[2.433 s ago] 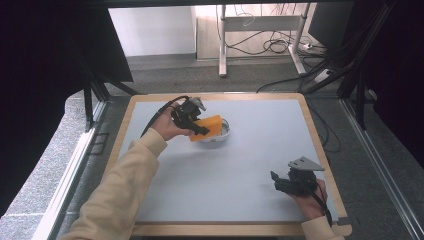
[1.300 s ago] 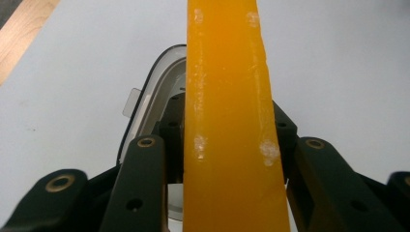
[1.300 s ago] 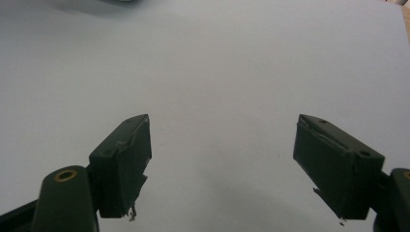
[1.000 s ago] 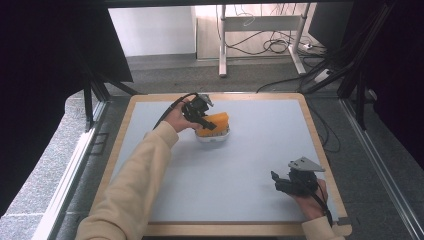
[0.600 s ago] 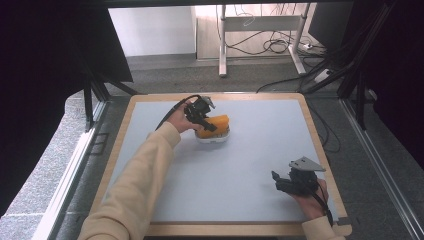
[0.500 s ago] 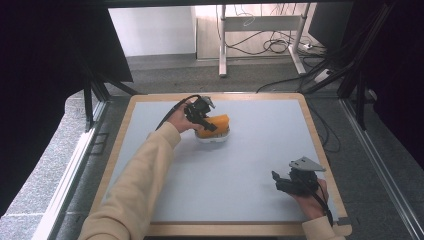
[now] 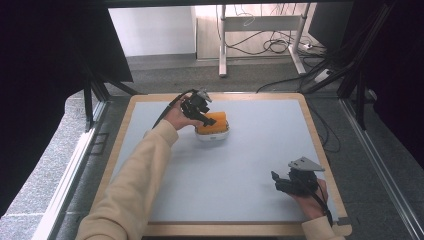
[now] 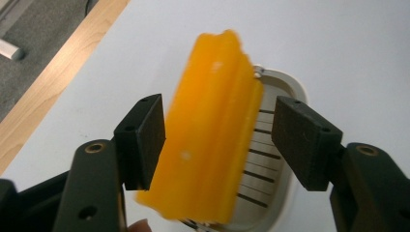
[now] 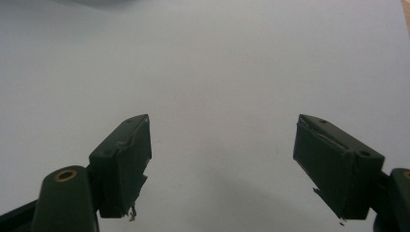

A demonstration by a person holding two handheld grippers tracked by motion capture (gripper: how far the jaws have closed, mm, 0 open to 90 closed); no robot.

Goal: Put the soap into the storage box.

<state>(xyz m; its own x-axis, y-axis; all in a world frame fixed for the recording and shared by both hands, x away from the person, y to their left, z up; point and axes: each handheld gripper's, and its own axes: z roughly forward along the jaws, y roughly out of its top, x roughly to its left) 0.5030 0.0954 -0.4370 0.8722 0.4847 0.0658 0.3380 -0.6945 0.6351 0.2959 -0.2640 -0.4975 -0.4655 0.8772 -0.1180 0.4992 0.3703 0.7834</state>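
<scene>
one slotted white dish (image 8: 270, 159) under the orange sponge (image 8: 212, 130) appears between left tongs (image 8: 220, 140).

We wear a beige long sleeve (image 7: 142, 170). Both grippers, left gripper (image 7: 206, 118) & right gripper (image 7: 278, 181), are black w/ blocky square pads, brass-ringed screw holes, grey 3-cornered top plates, black cables trailing.

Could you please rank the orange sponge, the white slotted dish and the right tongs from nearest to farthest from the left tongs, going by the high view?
1. Orange sponge: between the jaws of the left tongs, which have just been opening.
2. White slotted dish: directly under the sponge.
3. Right tongs: far off, near the table's front right corner.
</scene>
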